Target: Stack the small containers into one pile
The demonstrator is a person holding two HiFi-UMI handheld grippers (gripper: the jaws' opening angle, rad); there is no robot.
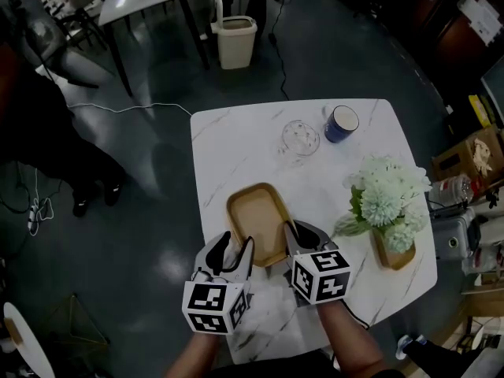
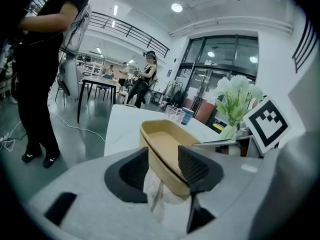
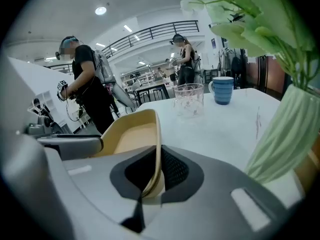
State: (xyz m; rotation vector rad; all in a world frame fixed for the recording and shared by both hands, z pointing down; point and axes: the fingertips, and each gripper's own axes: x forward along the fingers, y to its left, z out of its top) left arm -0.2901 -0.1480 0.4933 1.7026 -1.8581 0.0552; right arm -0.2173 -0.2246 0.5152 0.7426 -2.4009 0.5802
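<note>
A tan oblong container (image 1: 258,217) lies near the middle of the white marble table (image 1: 236,144), with both grippers at its near end. My right gripper (image 1: 294,239) is shut on the container's right wall; in the right gripper view the thin rim (image 3: 158,134) is pinched between the dark pads at the right gripper (image 3: 159,171). My left gripper (image 1: 236,247) straddles the near left corner. In the left gripper view the container (image 2: 165,139) passes between the jaws of the left gripper (image 2: 162,167), which stand open, one pad outside and one over the inside.
A clear glass cup (image 1: 300,138) and a blue mug (image 1: 341,123) stand at the table's far side. A vase of pale green flowers (image 1: 386,199) sits on a second small tan container (image 1: 396,256) at the right edge. A bin (image 1: 236,42) stands on the floor beyond.
</note>
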